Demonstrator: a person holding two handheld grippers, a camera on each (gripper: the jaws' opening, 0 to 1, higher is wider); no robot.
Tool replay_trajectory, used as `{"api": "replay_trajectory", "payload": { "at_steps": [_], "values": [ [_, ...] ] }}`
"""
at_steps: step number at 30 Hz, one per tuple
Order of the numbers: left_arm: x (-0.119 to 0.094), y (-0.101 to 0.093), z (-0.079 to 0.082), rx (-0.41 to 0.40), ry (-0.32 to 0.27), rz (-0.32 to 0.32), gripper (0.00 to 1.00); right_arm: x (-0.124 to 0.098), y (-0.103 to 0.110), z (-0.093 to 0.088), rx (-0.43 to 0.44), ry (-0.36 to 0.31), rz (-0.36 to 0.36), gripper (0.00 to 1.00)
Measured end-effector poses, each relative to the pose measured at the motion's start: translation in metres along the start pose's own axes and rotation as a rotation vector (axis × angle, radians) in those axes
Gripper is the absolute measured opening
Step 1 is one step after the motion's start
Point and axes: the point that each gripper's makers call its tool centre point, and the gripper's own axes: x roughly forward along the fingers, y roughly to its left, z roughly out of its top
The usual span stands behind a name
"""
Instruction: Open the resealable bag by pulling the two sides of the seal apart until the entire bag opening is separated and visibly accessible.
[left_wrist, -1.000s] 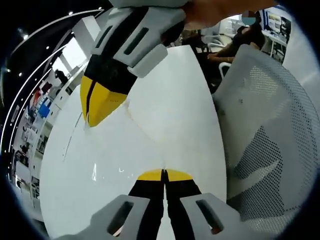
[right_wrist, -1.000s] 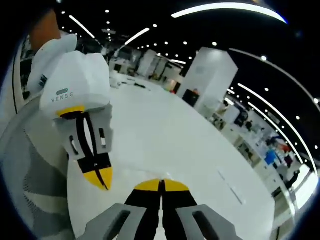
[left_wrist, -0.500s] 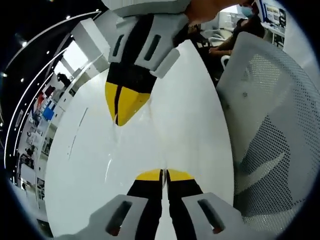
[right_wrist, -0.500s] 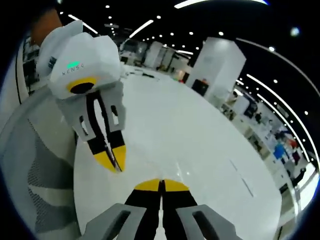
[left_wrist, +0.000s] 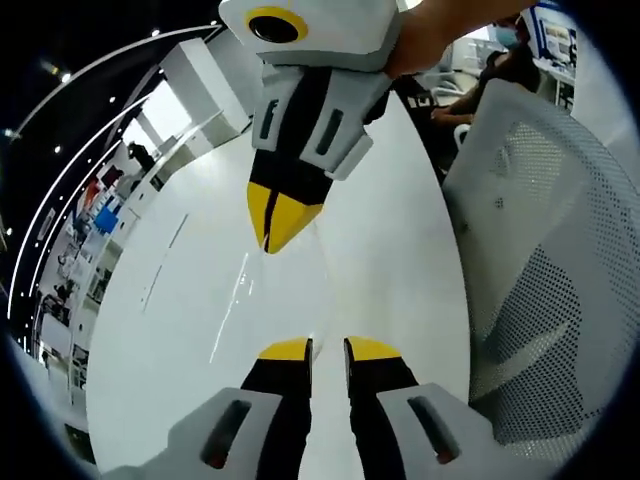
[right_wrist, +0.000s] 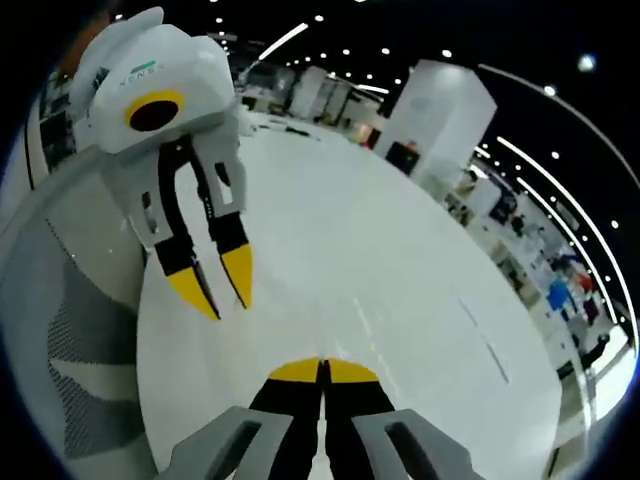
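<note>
Bag (left_wrist: 248, 288) is clear film, v. hard to see: just faint glints and thin bright lines over the white table (left_wrist: 180, 330), mid-frame in the left gripper view, betw. the two grippers. Its edges, its seal and whether the mouth is parted can't be made out, nor anything inside it. Left gripper (left_wrist: 328, 349) rises from the bottom centre of its own view, yellow tips a narrow gap apart w/ table showing through; can't tell if film touches them. In the right gripper view it hangs upper left, tips likewise parted, above the table. Right gripper (left_wrist: 270, 240) comes down from the top centre of the left gripper view, held by a hand (left_wrist: 440, 30), yellow tips pressed together. The faint film lines seem to start at that tip, so it looks pinched on the bag. In its own view its jaws sit closed at bottom centre. White mesh chair (left_wrist: 540, 250) fills the right side of the left gripper view, just beside the table edge. A seated person (left_wrist: 480, 85) is small at upper right.
</note>
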Motion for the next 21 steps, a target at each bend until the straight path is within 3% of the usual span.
{"api": "replay_trajectory", "payload": {
  "at_steps": [13,21],
  "values": [
    [-0.015,-0.001,-0.01,-0.045,-0.005,0.03,0.08,0.01,-0.008,-0.015,0.039,0.051,-0.011,0.0],
    [-0.027,-0.002,-0.026,-0.073,0.013,0.047,0.08,0.022,-0.014,-0.021,0.059,0.08,-0.025,0.0]
  ]
}}
